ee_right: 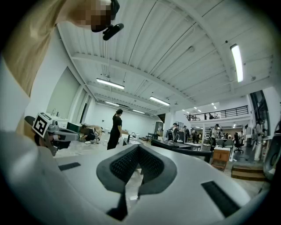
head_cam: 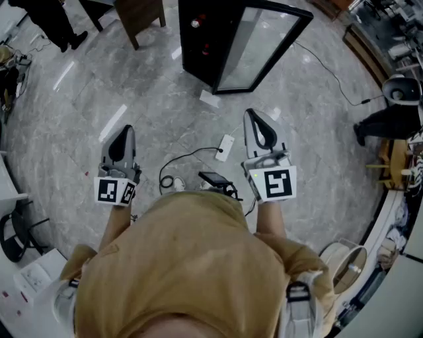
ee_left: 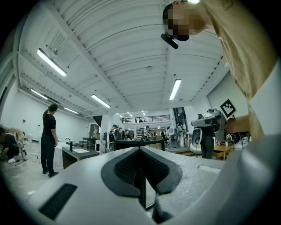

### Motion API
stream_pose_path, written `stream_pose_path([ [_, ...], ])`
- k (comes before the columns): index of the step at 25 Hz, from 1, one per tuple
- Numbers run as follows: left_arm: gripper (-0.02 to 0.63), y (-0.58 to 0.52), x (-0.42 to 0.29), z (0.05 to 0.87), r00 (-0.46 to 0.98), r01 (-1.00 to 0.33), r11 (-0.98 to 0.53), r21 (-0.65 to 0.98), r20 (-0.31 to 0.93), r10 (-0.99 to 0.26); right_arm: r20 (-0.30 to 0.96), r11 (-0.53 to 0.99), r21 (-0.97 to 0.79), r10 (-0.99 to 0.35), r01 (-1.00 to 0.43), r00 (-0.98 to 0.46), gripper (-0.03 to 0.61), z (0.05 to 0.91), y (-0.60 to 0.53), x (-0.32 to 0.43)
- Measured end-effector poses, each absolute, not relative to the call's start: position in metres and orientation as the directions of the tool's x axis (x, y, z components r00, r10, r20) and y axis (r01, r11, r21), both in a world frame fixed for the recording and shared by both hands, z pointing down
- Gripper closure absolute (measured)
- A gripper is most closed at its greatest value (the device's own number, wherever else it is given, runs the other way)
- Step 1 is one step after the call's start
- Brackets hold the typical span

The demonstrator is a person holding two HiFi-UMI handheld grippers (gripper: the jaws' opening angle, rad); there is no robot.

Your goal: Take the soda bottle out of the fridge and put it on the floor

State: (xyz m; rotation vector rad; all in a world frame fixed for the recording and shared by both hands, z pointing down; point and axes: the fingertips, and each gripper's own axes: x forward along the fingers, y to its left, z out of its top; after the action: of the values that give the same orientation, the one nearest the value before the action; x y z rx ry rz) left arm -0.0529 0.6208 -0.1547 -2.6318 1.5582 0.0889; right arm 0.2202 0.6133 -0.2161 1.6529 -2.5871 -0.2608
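Observation:
A black fridge (head_cam: 205, 36) stands on the grey marble floor ahead of me, its glass door (head_cam: 261, 46) swung open to the right. Small red and white items (head_cam: 195, 24) show on its dark shelves; I cannot make out a soda bottle among them. My left gripper (head_cam: 123, 130) (ee_left: 140, 148) is held level at waist height, shut and empty. My right gripper (head_cam: 254, 115) (ee_right: 138, 146) is level beside it, a little further forward, also shut with nothing in it. Both are well short of the fridge.
On the floor between me and the fridge lie a white power adapter (head_cam: 225, 146) with a black cable, a dark device (head_cam: 215, 178) and a white sheet (head_cam: 210, 99). A wooden cabinet (head_cam: 140, 14) stands left of the fridge. People stand at the far left (head_cam: 61, 25) and the right (head_cam: 390, 122).

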Motion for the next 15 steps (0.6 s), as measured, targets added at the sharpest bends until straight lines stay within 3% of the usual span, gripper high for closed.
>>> stream_pose_path([
  [15,0.619,0.625,-0.099,-0.162,0.519,-0.855,-0.51,-0.096,-0.124,-0.846,-0.097,0.376,0.197,-0.912,-0.905,-0.4,0.578,-0.229,0.625,0.158],
])
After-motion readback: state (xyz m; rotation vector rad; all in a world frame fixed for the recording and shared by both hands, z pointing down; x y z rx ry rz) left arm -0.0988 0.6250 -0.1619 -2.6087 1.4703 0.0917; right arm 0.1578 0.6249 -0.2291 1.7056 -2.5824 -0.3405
